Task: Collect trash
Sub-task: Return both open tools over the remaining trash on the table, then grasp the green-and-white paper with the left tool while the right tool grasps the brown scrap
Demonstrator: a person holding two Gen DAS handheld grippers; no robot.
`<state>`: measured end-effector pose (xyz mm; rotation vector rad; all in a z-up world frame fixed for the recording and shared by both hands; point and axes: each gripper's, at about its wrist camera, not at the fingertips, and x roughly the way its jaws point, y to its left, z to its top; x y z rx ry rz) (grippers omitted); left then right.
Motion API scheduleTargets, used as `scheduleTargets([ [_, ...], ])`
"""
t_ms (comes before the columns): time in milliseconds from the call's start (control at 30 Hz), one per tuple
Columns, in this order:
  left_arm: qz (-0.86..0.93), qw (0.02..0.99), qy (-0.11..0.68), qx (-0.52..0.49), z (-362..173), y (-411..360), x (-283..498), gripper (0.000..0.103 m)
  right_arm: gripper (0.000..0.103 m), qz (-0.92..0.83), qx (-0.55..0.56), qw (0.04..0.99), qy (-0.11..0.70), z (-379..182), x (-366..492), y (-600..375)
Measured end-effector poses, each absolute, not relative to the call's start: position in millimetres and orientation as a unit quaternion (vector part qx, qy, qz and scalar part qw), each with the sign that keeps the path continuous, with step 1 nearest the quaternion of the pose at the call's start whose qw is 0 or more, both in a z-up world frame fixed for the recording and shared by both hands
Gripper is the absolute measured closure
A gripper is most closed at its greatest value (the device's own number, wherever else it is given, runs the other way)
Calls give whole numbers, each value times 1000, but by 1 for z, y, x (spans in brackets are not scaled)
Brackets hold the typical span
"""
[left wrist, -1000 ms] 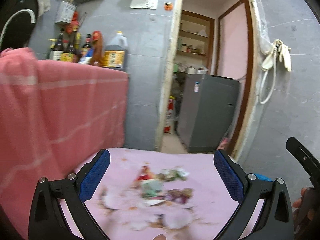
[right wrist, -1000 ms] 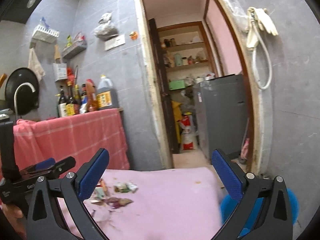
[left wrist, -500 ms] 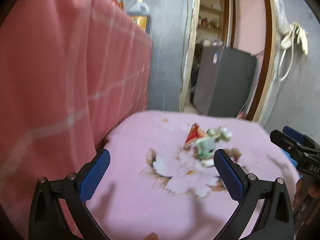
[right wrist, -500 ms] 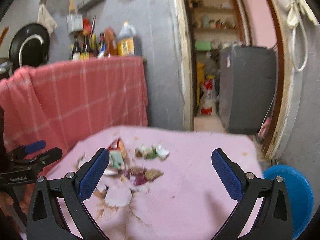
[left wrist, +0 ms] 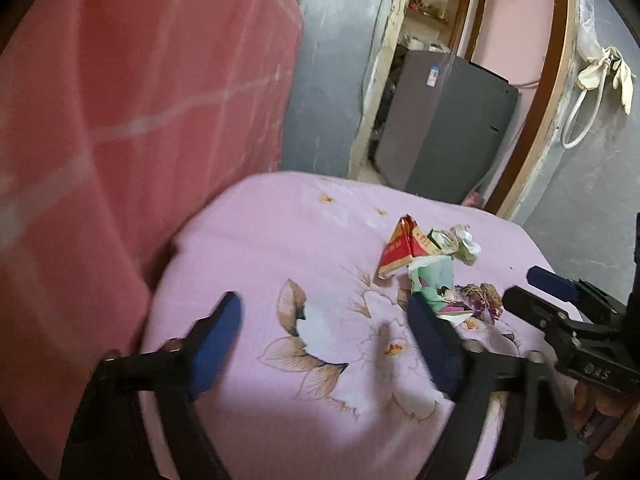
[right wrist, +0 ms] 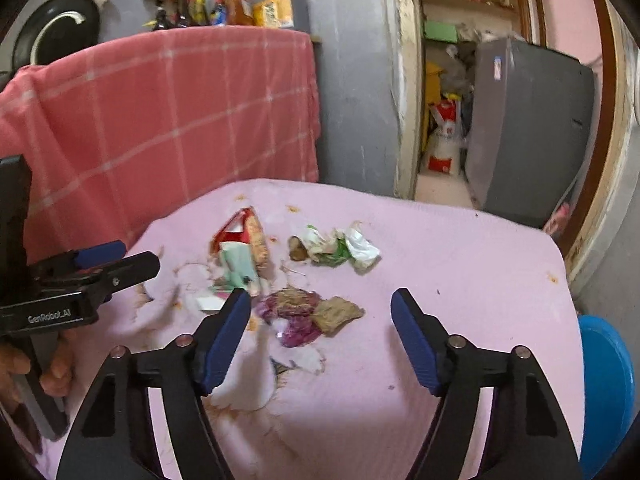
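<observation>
Right gripper (right wrist: 320, 334): jaws spread, holding nothing, poised just short of the purple wrapper (right wrist: 294, 316).
Left gripper (left wrist: 326, 342): jaws spread, empty; its right-hand pad lies just beside the green scrap (left wrist: 434, 280). Image blurred.
Bench (right wrist: 460, 264): covered in pink flowered cloth, carrying all the litter.
Step in hand, as judged: approach for a first pick. Advisable to take one loose piece at a time, straddle it fully, close low against the cloth without pinching the fabric.
Trash, near: the purple wrapper touches a brown crumpled paper (right wrist: 336, 312); both flat and light.
Trash, middle: the green scrap leans on a red carton (right wrist: 240, 232), torn open.
Trash, far: white and green wad (right wrist: 340, 246), loosely crumpled, apart from the rest.
Blue bin (right wrist: 606, 388): beside the bench, on the right; likely the drop point.
</observation>
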<state>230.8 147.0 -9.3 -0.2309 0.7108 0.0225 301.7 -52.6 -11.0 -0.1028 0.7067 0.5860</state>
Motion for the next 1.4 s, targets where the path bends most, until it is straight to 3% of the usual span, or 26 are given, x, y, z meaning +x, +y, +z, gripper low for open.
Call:
scheduleTargets([
  [400, -50, 924, 359, -117, -7, 130, 245, 33, 60, 288, -50, 868, 402, -28, 329, -55],
  [500, -68, 920, 370, -111, -9, 118, 254, 39, 64, 297, -47, 859, 415, -31, 335, -55],
  [800, -101, 904, 396, -124, -13, 106, 274, 41, 67, 314, -40, 840, 441, -35, 349, -57],
  [1033, -102, 895, 416, -126, -14, 98, 291, 63, 70, 314, -49, 844, 433, -34, 345, -55],
  [1400, -95, 907, 393, -122, -8, 88, 264, 63, 71, 307, -67, 875, 369, -19, 308, -72],
])
